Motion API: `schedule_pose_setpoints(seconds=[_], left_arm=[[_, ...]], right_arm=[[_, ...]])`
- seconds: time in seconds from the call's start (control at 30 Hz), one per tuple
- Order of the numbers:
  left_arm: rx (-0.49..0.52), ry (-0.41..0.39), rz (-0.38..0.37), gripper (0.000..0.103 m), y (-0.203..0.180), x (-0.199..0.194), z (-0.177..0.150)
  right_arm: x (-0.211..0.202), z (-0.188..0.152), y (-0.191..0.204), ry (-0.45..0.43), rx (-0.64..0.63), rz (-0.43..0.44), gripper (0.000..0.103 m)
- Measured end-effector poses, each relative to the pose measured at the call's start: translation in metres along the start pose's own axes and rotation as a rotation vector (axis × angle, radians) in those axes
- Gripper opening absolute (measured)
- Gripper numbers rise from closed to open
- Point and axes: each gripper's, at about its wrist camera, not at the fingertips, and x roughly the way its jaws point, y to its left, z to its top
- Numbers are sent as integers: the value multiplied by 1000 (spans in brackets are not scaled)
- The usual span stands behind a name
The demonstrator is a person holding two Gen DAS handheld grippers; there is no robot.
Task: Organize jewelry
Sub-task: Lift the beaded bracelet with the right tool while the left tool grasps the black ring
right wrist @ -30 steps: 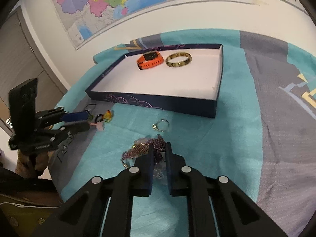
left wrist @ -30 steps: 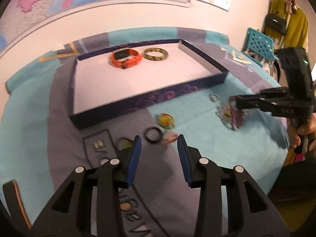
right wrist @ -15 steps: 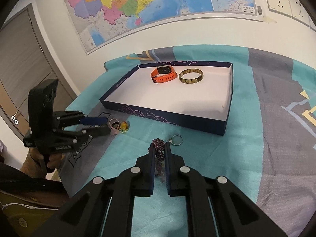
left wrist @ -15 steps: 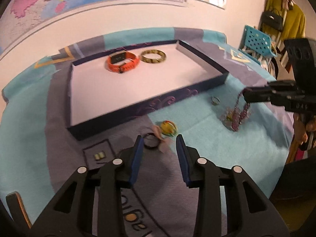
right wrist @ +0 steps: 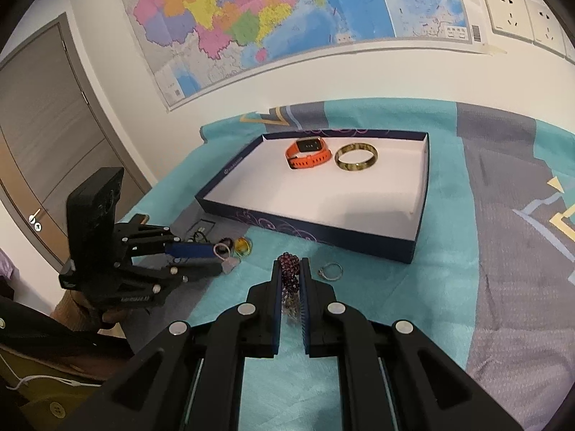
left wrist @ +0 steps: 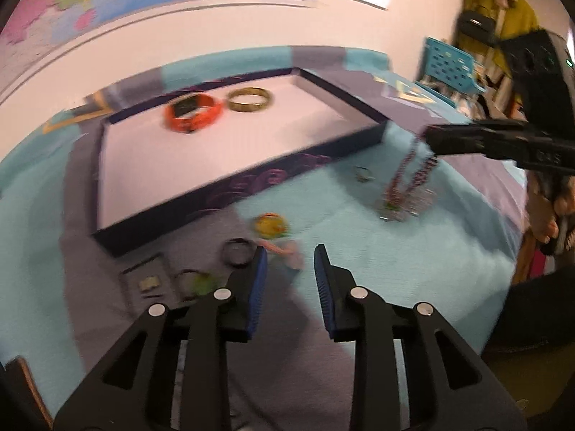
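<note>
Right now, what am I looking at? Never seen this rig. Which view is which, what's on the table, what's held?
No robot: a person holds a black two-finger gripper in each hand, with a fisheye camera on each looking along its fingers. In the right wrist view, the right gripper is shut on a purple beaded necklace. The left gripper is open over a pink charm. On the teal and grey cloth sits a shallow navy tray with white floor holding an orange watch and a gold bangle. Outside lie a silver ring, a yellow trinket and a black ring.
</note>
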Motion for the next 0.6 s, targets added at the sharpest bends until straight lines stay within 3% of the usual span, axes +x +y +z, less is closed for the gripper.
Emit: schedule_pose_setpoints(seconds=[0.13, 0.3, 0.6], left_arm=[[-36, -16, 48, 27, 16, -7, 2], [9, 16, 122, 27, 17, 2, 5], [59, 67, 129, 28, 13, 19, 9]], right_arm=[[0, 3, 1, -11, -2, 8, 8], [4, 4, 2, -10, 6, 19, 8], [11, 4, 1, 10, 22, 30, 8]])
